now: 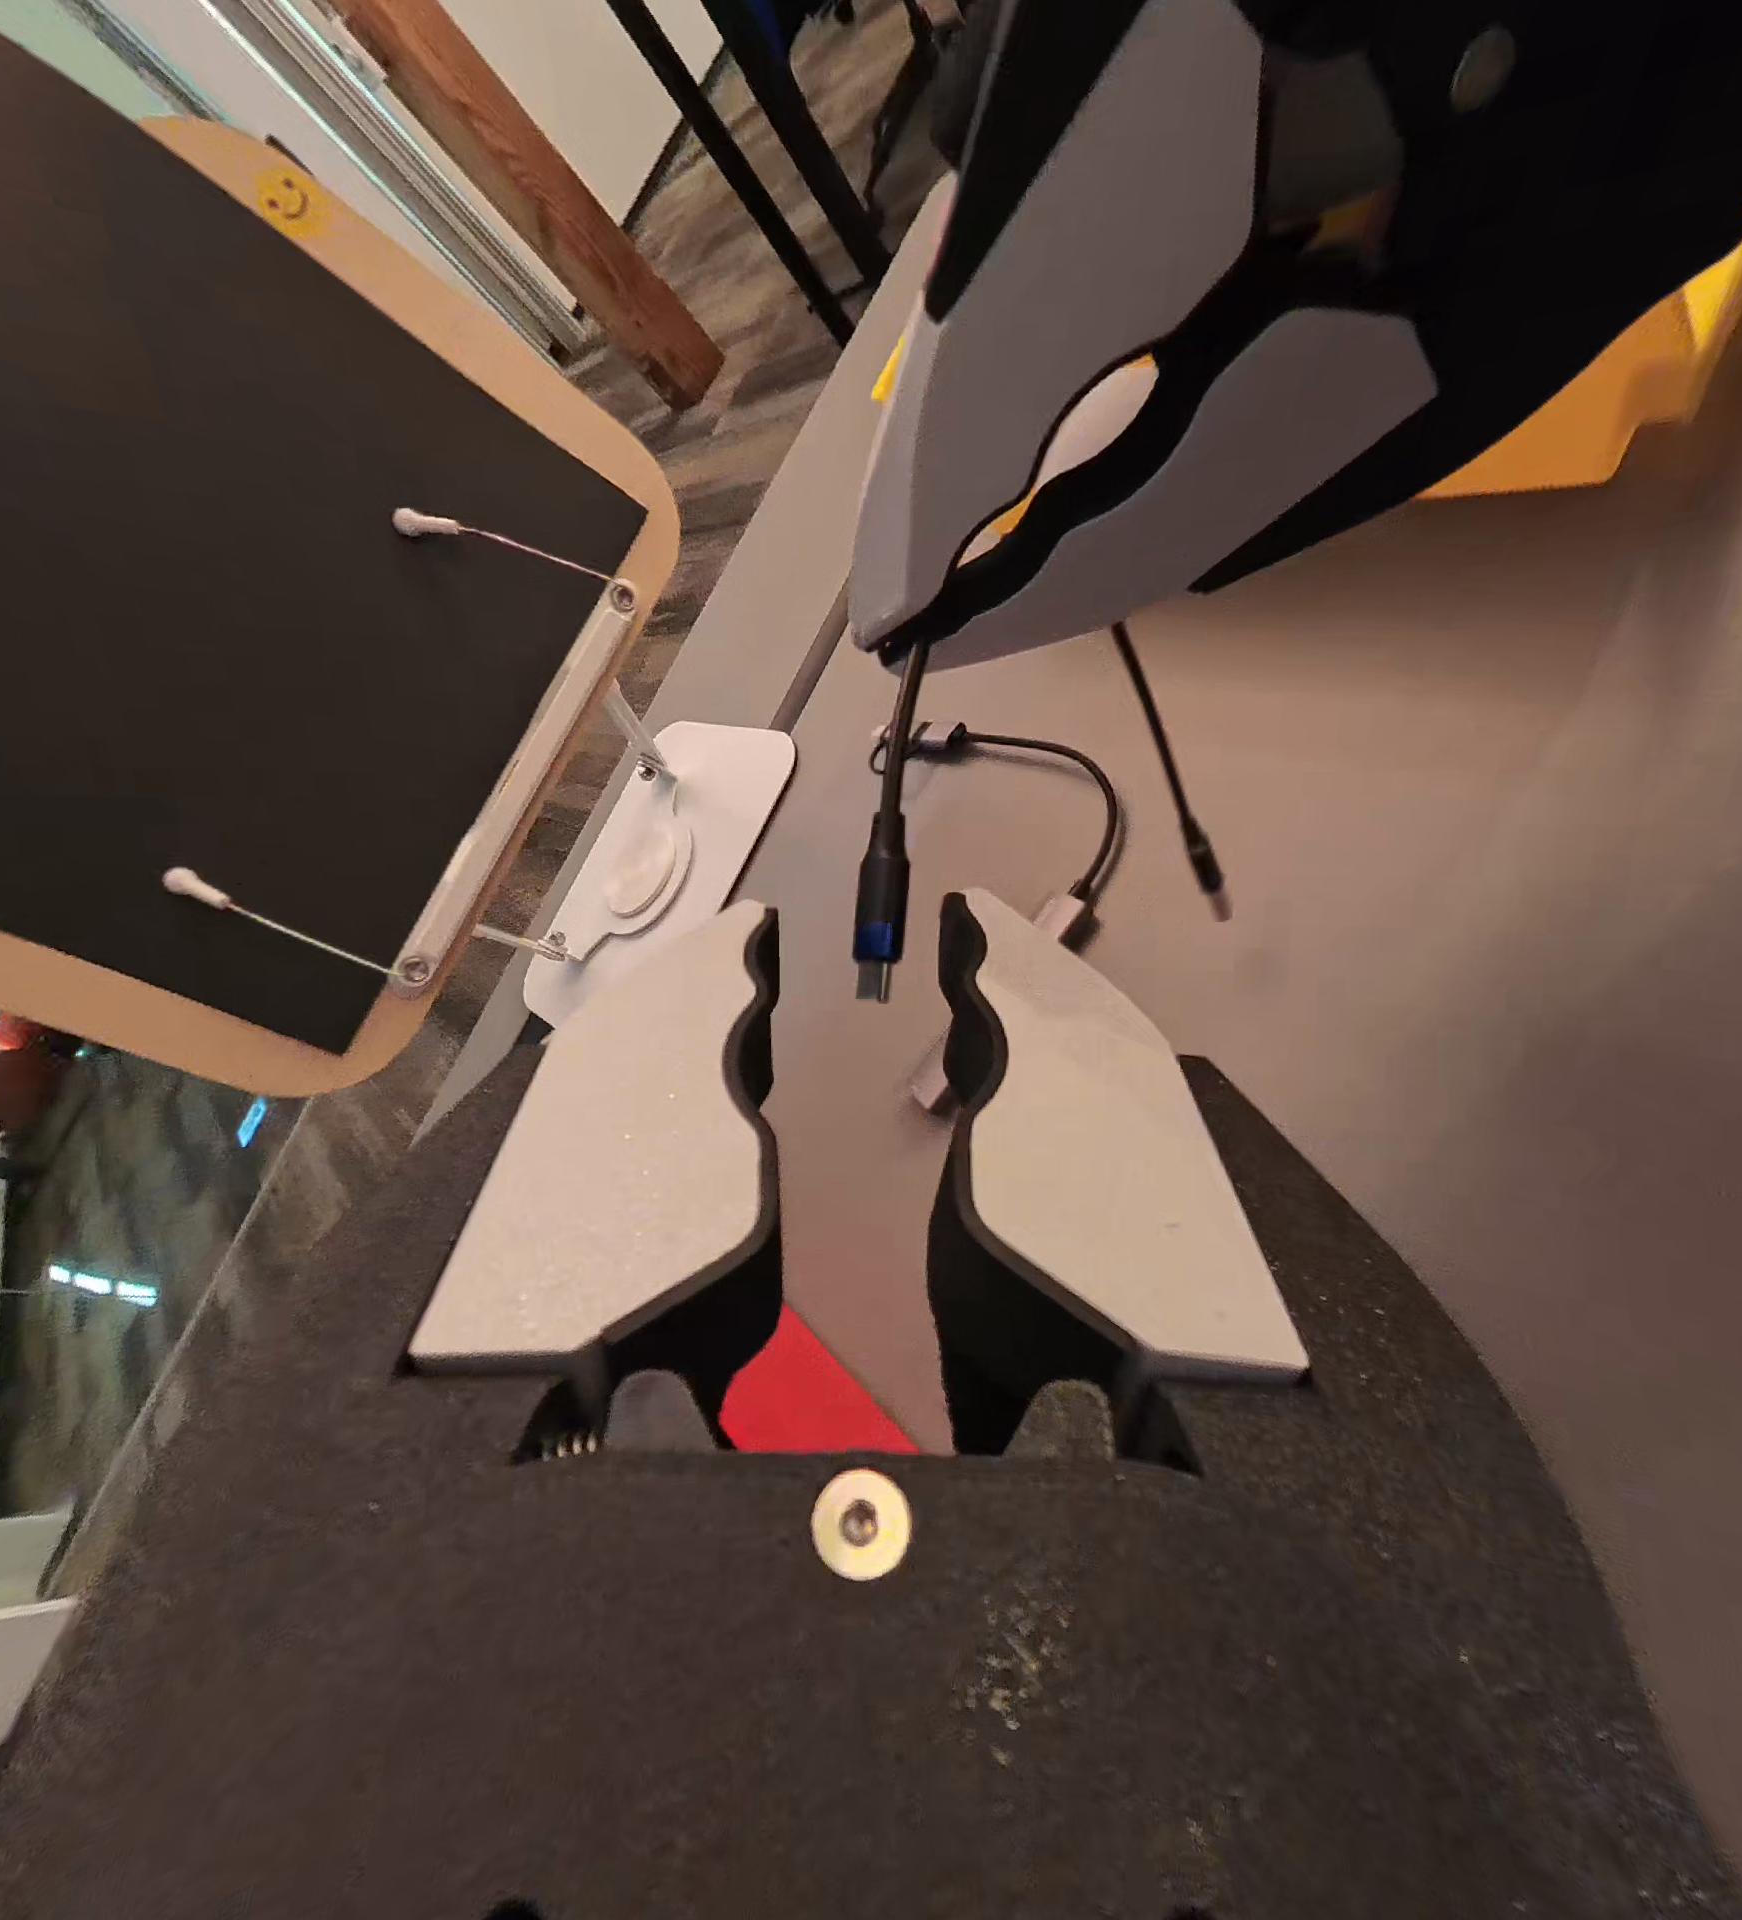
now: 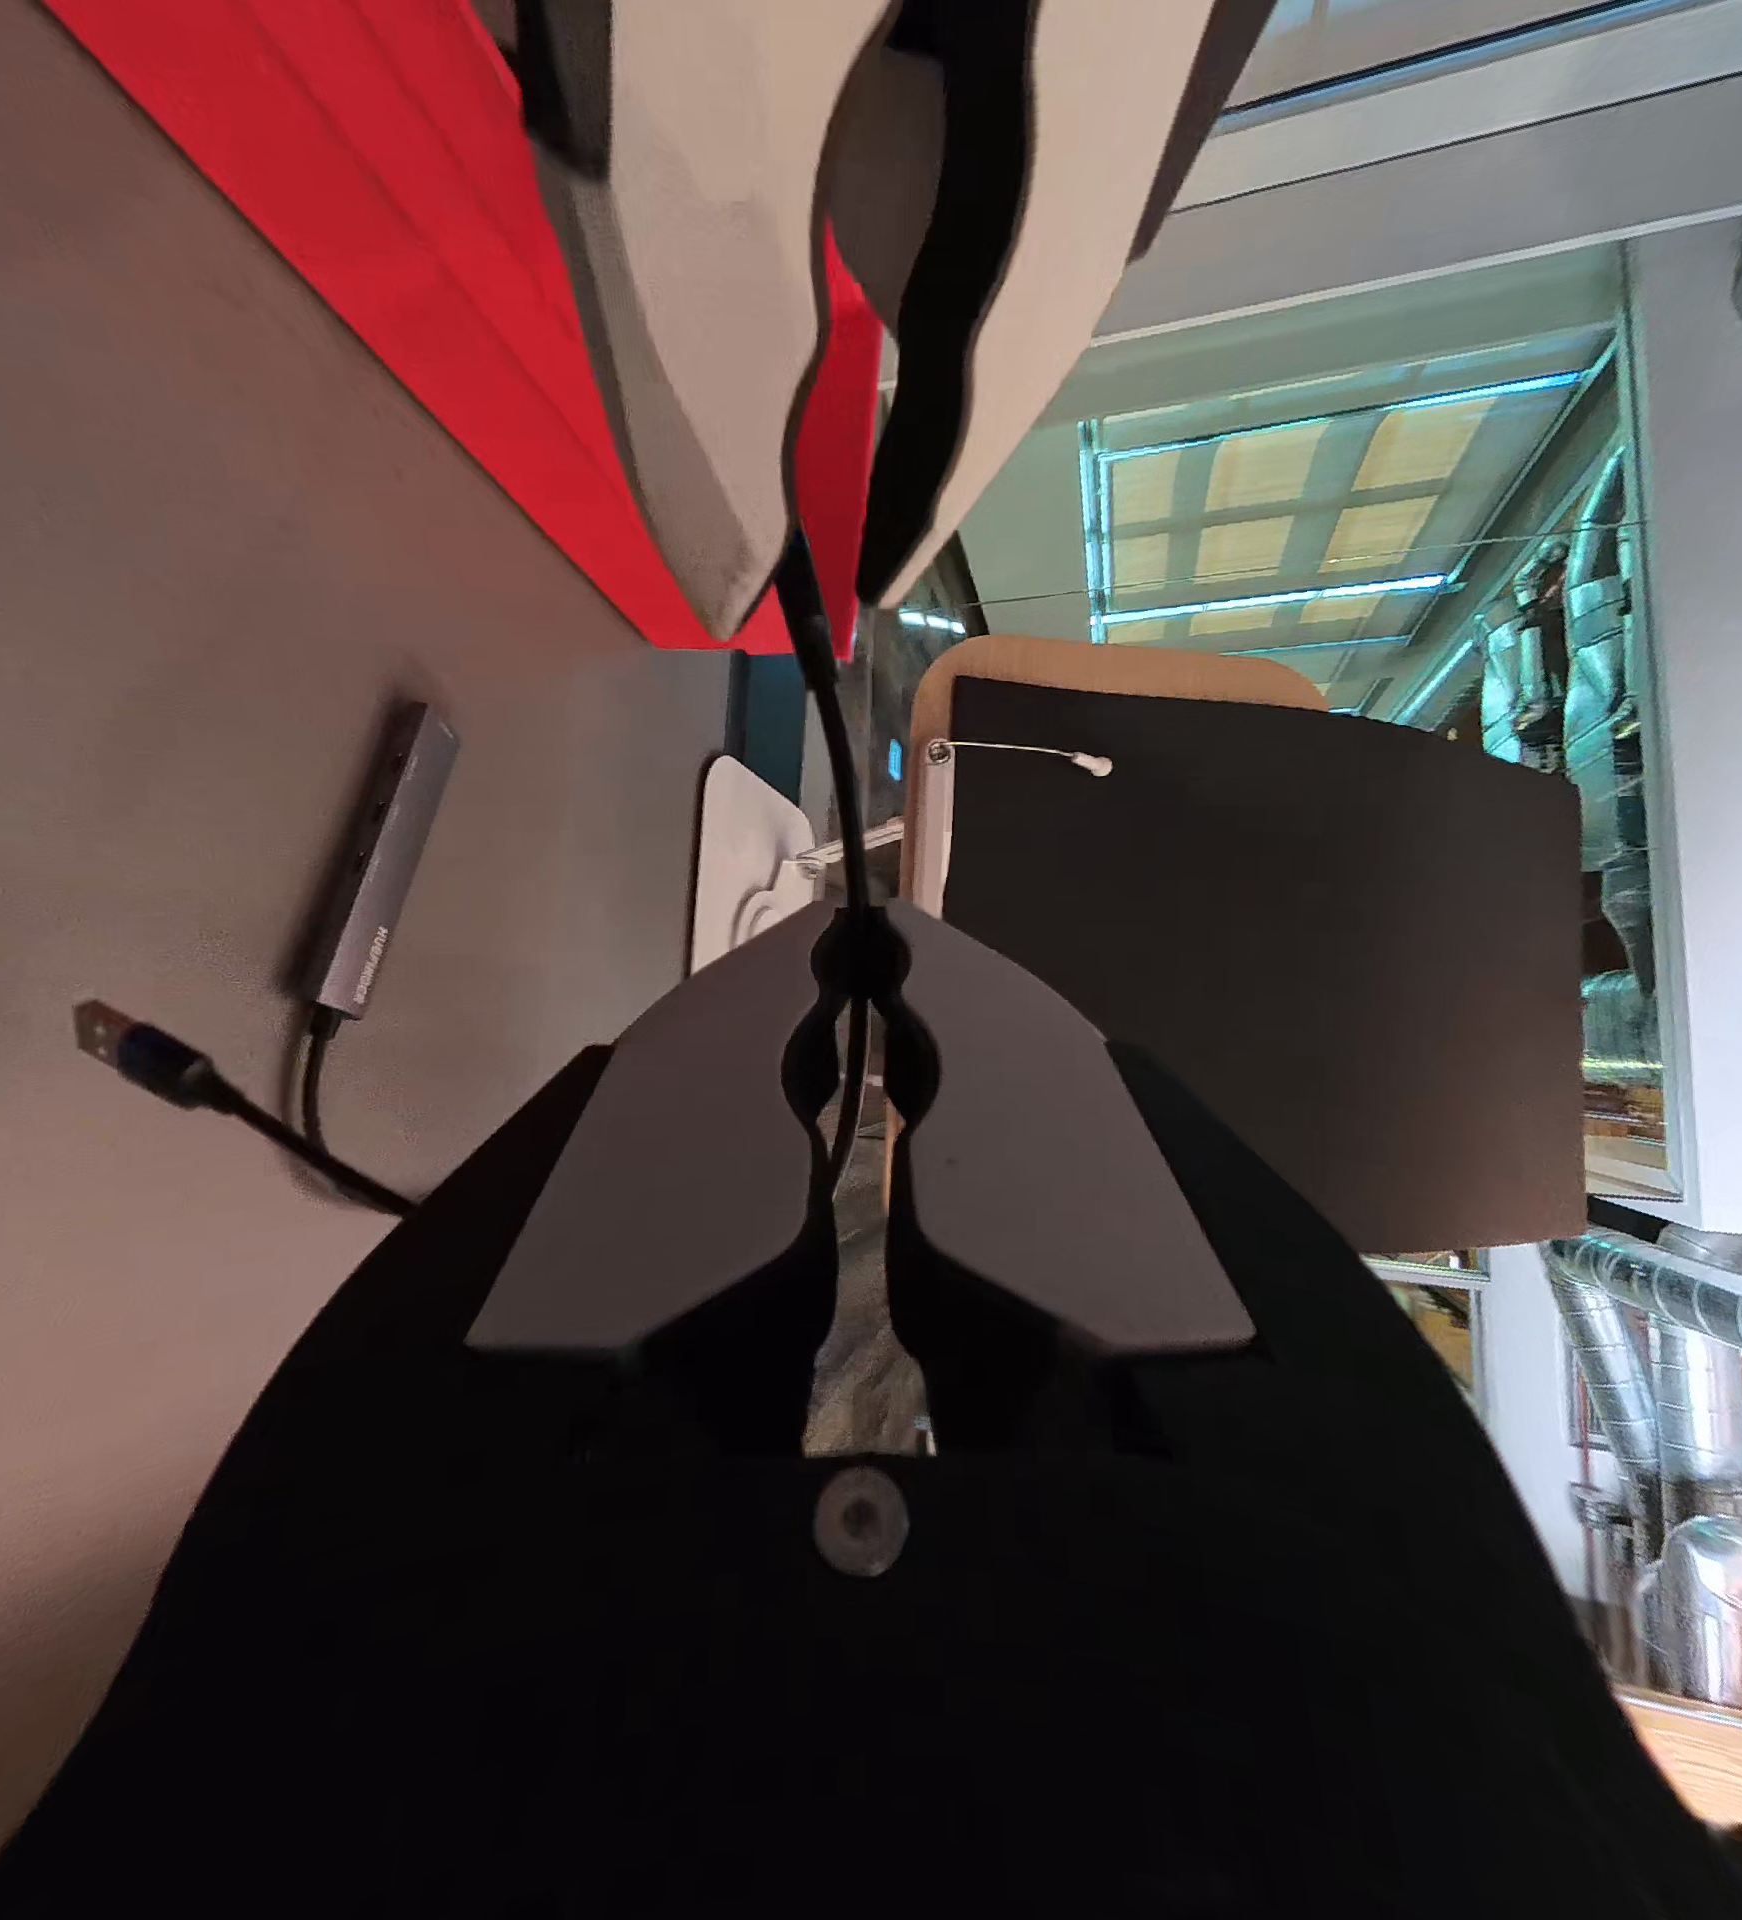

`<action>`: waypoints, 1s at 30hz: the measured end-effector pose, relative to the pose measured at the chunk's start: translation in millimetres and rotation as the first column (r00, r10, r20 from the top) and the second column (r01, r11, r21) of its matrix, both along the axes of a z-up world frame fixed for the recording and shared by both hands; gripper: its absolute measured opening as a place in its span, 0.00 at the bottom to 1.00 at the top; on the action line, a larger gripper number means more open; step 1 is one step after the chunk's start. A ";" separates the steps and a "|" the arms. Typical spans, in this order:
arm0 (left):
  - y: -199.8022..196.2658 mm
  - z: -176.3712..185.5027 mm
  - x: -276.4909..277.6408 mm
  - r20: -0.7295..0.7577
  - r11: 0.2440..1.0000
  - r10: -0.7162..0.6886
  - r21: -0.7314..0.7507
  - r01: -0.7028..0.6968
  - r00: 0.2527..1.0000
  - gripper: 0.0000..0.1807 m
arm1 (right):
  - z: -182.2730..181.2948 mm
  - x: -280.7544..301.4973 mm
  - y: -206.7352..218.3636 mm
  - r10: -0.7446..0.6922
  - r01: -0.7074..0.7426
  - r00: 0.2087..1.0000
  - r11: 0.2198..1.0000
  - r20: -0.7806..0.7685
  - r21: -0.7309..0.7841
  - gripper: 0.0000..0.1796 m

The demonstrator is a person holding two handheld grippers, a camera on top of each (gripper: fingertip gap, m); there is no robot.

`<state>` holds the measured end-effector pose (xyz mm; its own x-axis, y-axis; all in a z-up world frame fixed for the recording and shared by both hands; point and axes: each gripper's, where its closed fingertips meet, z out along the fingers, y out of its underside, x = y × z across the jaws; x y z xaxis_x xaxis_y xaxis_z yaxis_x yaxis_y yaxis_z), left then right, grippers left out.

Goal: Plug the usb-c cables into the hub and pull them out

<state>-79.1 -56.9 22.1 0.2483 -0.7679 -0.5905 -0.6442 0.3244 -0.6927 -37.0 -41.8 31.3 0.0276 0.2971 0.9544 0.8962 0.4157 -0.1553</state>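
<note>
The grey hub [image 2: 379,862] lies flat on the grey table [image 2: 119,623], with its own short black lead. In the left wrist view it is mostly hidden behind my finger; one end [image 1: 1064,914] shows. My right gripper [image 2: 859,920] is shut on a black usb-c cable [image 2: 846,790] and holds it in the air; it also shows in the left wrist view [image 1: 898,639]. The cable's black and blue plug [image 1: 877,914] hangs between the fingers of my left gripper [image 1: 856,920], which is open around it. The left gripper also shows in the right wrist view [image 2: 810,608].
A black board with a wooden rim [image 1: 223,623] stands on a white base [image 1: 711,810] at the table's edge. A blue-marked USB-A plug [image 2: 134,1044] and its cable lie near the hub. A red panel [image 2: 379,260] and a yellow object [image 1: 1625,416] are close by. Left tips to right tips: about 6 cm.
</note>
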 end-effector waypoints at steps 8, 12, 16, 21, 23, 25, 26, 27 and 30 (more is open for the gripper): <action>15.2 6.0 10.5 -0.008 0.994 -0.011 0.111 0.012 1.000 0.04 | 12.6 3.6 7.5 -0.034 0.015 0.978 0.996 -0.207 -0.091 0.06; 28.2 40.7 6.3 0.096 0.991 -0.002 0.133 -0.011 0.995 0.04 | 37.7 -18.6 -30.0 0.102 -0.279 0.859 0.915 -0.502 -0.291 0.13; 20.2 76.7 6.8 0.211 0.981 -0.083 0.187 0.043 0.974 0.04 | 29.3 -60.5 -76.3 0.046 -0.664 0.659 0.506 -0.751 -0.551 0.19; -11.9 88.4 9.9 0.214 0.933 -0.227 0.329 0.148 0.950 0.04 | 39.0 -59.0 -39.2 -0.165 -0.797 0.391 0.431 -0.905 -0.423 0.29; -19.5 79.6 12.7 0.157 0.918 -0.265 0.342 0.200 0.951 0.04 | 57.3 -47.0 -37.7 -0.148 -0.842 0.260 0.449 -0.954 -0.299 0.24; -25.4 73.6 15.7 0.122 0.900 -0.305 0.361 0.244 0.945 0.04 | 58.1 -43.6 -40.8 -0.113 -0.833 0.291 0.459 -0.950 -0.310 0.22; -26.7 69.2 17.1 0.101 0.899 -0.315 0.352 0.263 0.944 0.04 | 58.4 -43.1 -43.2 -0.093 -0.829 0.305 0.463 -0.948 -0.313 0.22; -25.6 65.4 17.8 0.081 0.900 -0.312 0.345 0.267 0.947 0.04 | 60.2 -42.7 -46.3 -0.076 -0.834 0.305 0.460 -0.949 -0.305 0.21; -25.8 62.6 17.3 0.058 0.888 -0.320 0.367 0.278 0.946 0.04 | 58.3 -42.8 -47.3 -0.070 -0.827 0.324 0.464 -0.943 -0.319 0.18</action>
<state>-61.9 -82.7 84.7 0.1213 -0.5656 -0.8157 -0.4022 0.7233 -0.5614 -79.8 -89.0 89.6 0.2023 0.9788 -0.0328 -0.1246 -0.0075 -0.9922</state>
